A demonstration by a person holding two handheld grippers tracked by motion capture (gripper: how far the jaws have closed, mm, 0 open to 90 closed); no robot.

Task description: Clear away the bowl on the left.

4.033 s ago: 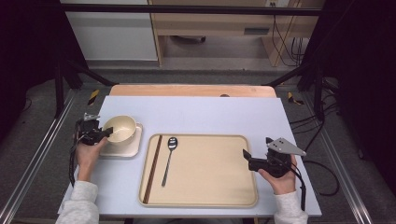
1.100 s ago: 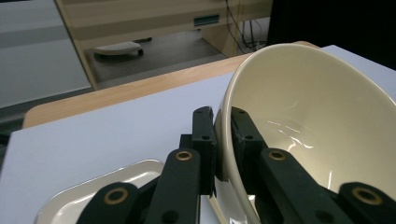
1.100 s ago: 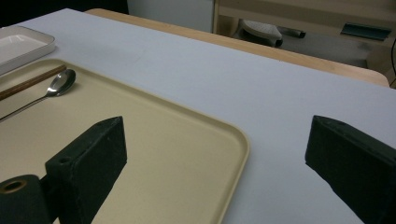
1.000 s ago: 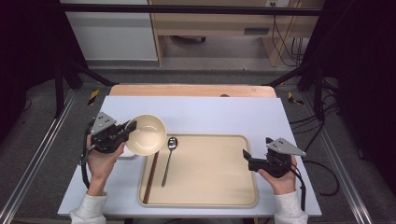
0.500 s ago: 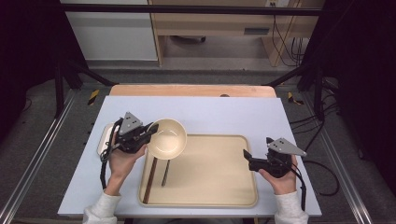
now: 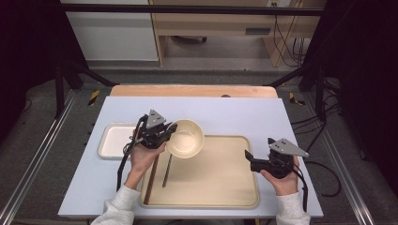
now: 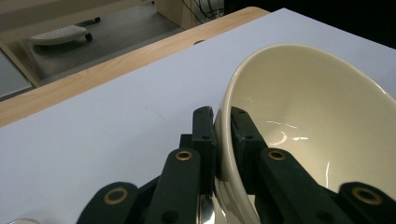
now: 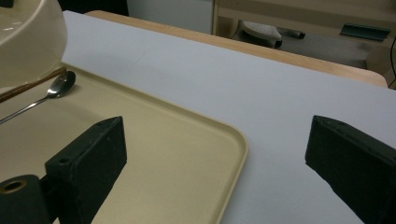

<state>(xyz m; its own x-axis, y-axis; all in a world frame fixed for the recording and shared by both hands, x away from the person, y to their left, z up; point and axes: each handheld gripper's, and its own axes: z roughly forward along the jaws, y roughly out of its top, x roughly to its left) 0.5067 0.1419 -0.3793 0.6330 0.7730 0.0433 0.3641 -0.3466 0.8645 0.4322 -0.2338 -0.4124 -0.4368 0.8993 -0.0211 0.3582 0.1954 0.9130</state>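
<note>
A cream bowl [image 6: 185, 138] hangs tilted above the upper left corner of the beige tray [image 6: 220, 187]. My left gripper [image 6: 170, 130] is shut on the bowl's left rim; in the left gripper view its jaws pinch the wall of the bowl [image 7: 317, 126], one inside and one outside, around my left gripper [image 7: 222, 126]. A metal spoon [image 6: 166, 171] and brown chopsticks [image 6: 151, 180] lie on the tray's left side, partly under the bowl. My right gripper [image 6: 248, 157] rests at the tray's right edge, jaws wide apart with nothing between them; the right gripper view shows my right gripper [image 8: 217, 154] over the tray [image 8: 187, 154].
A small white rectangular dish [image 6: 115, 139] sits bare on the pale blue table [image 6: 244, 112] left of the tray. A wooden strip [image 6: 192, 90] runs along the table's far edge. The spoon [image 8: 56, 88] and the bowl [image 8: 28, 42] show at left in the right gripper view.
The left hand has carried the bowl off the white dish and rightward, now over the tray's upper left corner. The right hand has stayed still.
</note>
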